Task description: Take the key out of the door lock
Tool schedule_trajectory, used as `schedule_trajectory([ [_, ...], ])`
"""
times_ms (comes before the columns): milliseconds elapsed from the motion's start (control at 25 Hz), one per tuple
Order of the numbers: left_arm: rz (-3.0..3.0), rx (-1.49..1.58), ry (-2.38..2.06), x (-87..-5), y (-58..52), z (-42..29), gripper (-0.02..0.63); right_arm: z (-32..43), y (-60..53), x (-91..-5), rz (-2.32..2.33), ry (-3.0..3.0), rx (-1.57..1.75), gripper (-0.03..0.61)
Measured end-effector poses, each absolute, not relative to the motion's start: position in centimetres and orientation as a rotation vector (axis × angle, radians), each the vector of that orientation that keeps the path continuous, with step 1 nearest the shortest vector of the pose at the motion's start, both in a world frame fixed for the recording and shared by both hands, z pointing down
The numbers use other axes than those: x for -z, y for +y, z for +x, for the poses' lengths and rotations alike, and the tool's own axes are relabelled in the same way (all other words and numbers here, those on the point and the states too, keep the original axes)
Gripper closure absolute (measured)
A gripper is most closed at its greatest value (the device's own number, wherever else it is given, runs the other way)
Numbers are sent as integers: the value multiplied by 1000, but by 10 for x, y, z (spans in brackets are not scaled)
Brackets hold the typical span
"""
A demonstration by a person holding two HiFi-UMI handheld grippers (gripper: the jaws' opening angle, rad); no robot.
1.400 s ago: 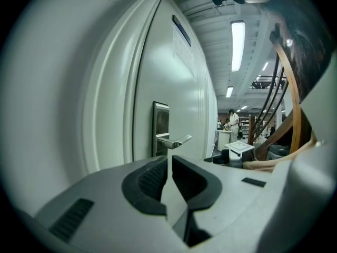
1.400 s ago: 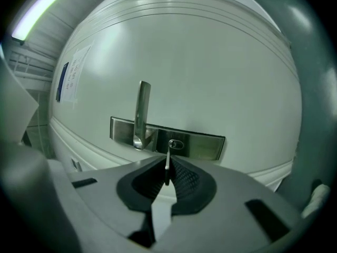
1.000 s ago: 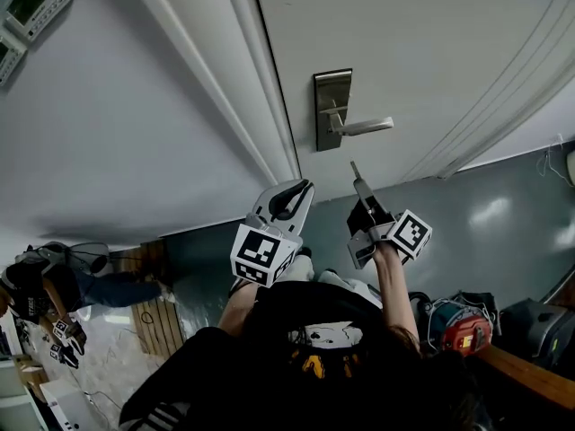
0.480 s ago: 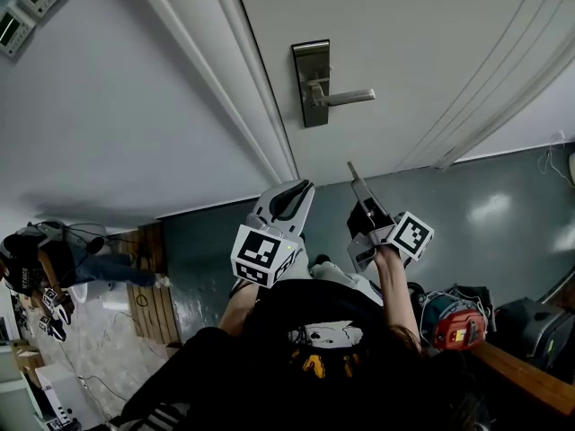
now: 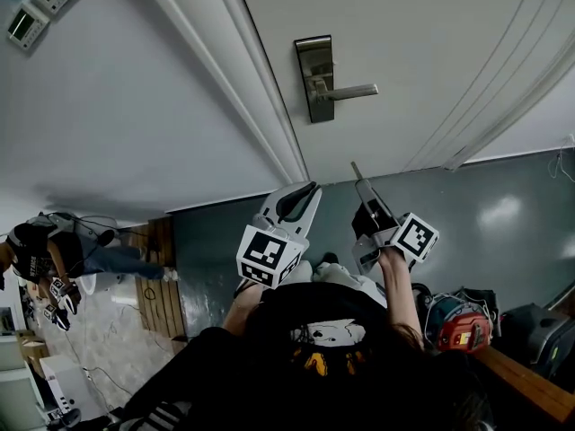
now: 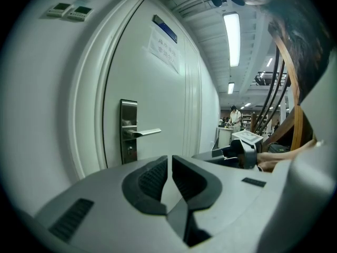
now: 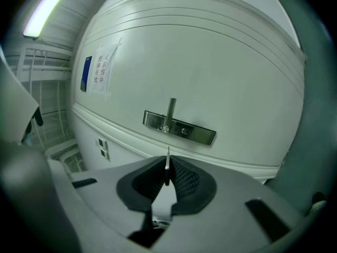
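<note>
A steel lock plate (image 5: 316, 79) with a lever handle (image 5: 352, 91) sits on the white door (image 5: 431, 43). The keyhole below the lever (image 6: 128, 153) shows no key. My right gripper (image 5: 362, 189) is held away from the door, well short of the plate, shut on a thin metal key (image 5: 357, 171) that sticks out past its tips. In the right gripper view the key (image 7: 167, 165) stands edge-on between the pads, and the lock plate (image 7: 179, 127) lies beyond. My left gripper (image 5: 301, 196) hovers beside it, shut and empty (image 6: 169, 161).
Two wall control panels (image 5: 40, 3) hang left of the door frame (image 5: 243, 79). A person (image 5: 40, 250) stands at the far left by wooden boards (image 5: 162, 281). A red device (image 5: 458, 326) and bags lie at the lower right. A paper notice (image 6: 164, 44) is stuck on the door.
The lock plate has shifted upward in the head view as the camera moved. Both grippers keep nearly the same pose, the key still pinched in the right one.
</note>
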State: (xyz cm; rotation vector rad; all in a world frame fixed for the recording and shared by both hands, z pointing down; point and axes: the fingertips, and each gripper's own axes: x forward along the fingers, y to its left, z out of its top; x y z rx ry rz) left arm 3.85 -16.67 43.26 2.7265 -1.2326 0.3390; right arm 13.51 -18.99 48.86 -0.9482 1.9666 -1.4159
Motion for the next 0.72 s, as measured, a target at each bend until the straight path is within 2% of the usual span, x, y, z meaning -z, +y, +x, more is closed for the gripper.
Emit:
schedule_trajectory([
  [720,2703,-310,-1252,-435,-127,-14,583,99,-150,-474,-971,1986,1371,558],
])
